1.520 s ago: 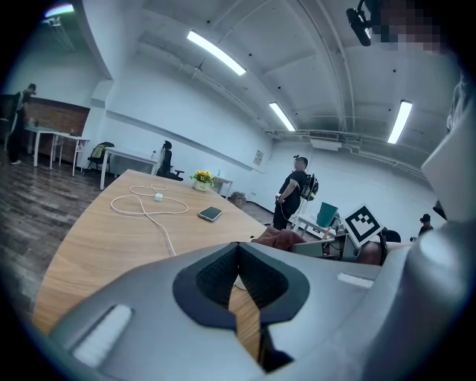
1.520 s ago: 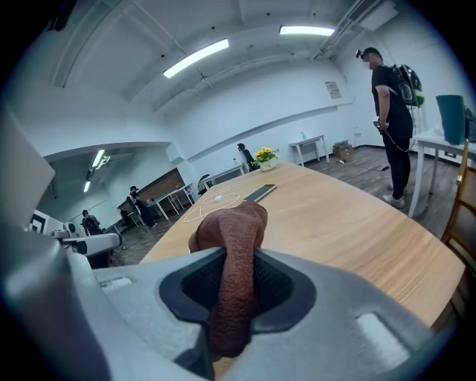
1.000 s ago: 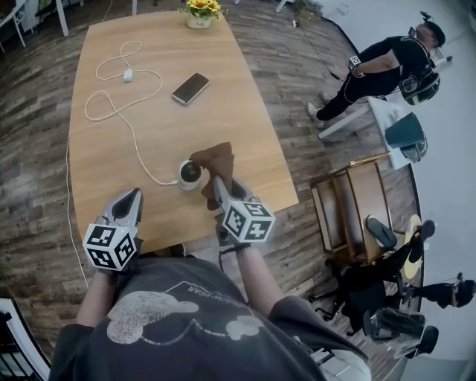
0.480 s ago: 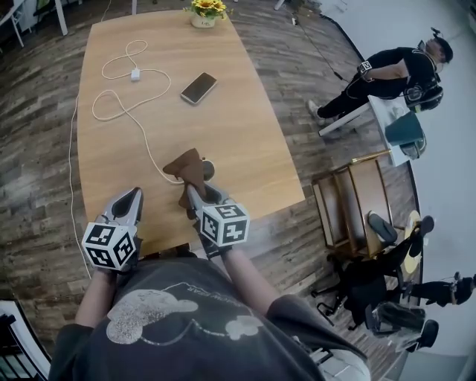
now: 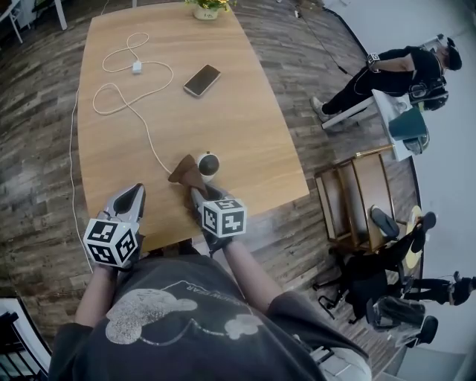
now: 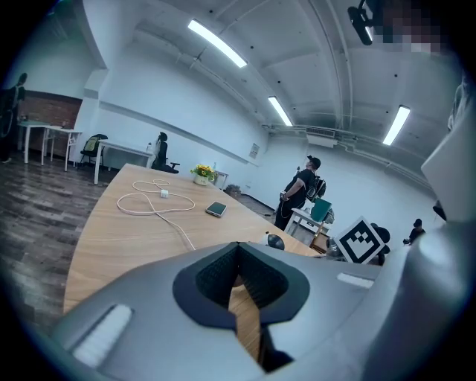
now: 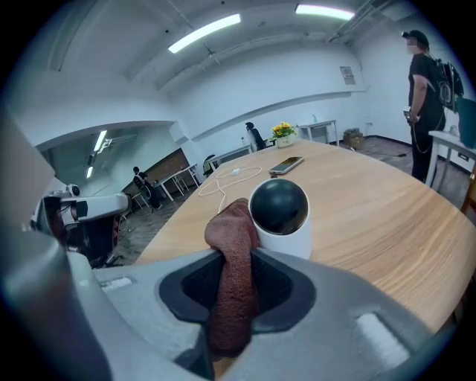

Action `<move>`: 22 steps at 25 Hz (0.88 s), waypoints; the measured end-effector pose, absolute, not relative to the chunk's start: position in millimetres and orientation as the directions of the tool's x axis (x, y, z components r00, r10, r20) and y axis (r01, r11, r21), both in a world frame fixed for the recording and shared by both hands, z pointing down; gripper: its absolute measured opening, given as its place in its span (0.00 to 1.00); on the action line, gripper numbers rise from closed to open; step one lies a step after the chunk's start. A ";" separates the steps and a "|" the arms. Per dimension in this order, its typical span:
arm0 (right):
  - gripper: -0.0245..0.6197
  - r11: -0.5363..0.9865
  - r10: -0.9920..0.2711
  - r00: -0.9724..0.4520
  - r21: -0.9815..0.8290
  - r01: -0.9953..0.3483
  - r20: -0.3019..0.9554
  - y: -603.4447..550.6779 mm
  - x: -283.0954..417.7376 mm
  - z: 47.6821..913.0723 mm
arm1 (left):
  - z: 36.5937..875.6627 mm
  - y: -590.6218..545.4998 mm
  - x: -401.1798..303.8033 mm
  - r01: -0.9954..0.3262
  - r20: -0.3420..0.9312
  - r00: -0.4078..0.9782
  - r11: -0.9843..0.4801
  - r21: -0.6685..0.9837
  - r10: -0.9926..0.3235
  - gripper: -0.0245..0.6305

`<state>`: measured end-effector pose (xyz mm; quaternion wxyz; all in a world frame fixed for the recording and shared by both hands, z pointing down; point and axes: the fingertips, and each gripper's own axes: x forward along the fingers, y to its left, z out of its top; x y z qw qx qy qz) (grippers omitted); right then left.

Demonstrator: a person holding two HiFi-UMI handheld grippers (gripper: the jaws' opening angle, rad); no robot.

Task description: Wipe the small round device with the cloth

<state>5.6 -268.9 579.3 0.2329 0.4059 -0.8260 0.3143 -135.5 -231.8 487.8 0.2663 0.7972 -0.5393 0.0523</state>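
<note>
The small round device (image 5: 209, 164), a white base with a black dome, stands near the table's front edge. A brown cloth (image 5: 186, 173) lies bunched against its left side, and my right gripper (image 5: 198, 193) is shut on that cloth. In the right gripper view the cloth (image 7: 235, 260) hangs between the jaws, its top touching the device (image 7: 280, 214) just ahead. My left gripper (image 5: 132, 196) hovers at the front edge, left of the cloth, shut with nothing in it. The left gripper view shows the device (image 6: 276, 241) far to the right.
A white charging cable (image 5: 126, 100) loops across the wooden table (image 5: 245, 111) and runs to the device. A phone (image 5: 201, 79) lies mid-table and a flower pot (image 5: 206, 9) stands at the far end. A person (image 5: 398, 67) stands at the right beside a wooden chair (image 5: 357, 201).
My right gripper has drawn the cloth across the device from its right side to its left. The dome now shows uncovered. The left gripper has barely moved.
</note>
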 end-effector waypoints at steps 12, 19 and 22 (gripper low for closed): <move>0.16 0.470 -0.456 -0.560 -0.347 -0.812 0.692 -243.1 12.7 599.3 | 495.3 -232.1 -121.4 -0.871 0.387 0.455 -0.310 0.382 -0.802 0.07; 0.16 0.556 -0.544 -0.621 -0.313 -0.770 0.564 -231.6 31.4 532.7 | 489.1 -242.9 -105.5 -0.852 0.362 0.496 -0.361 0.379 -0.789 0.07; 0.16 0.518 -0.606 -0.600 -0.313 -0.796 0.522 -241.1 50.5 517.4 | 484.0 -249.3 -95.1 -0.842 0.350 0.516 -0.388 0.375 -0.782 0.07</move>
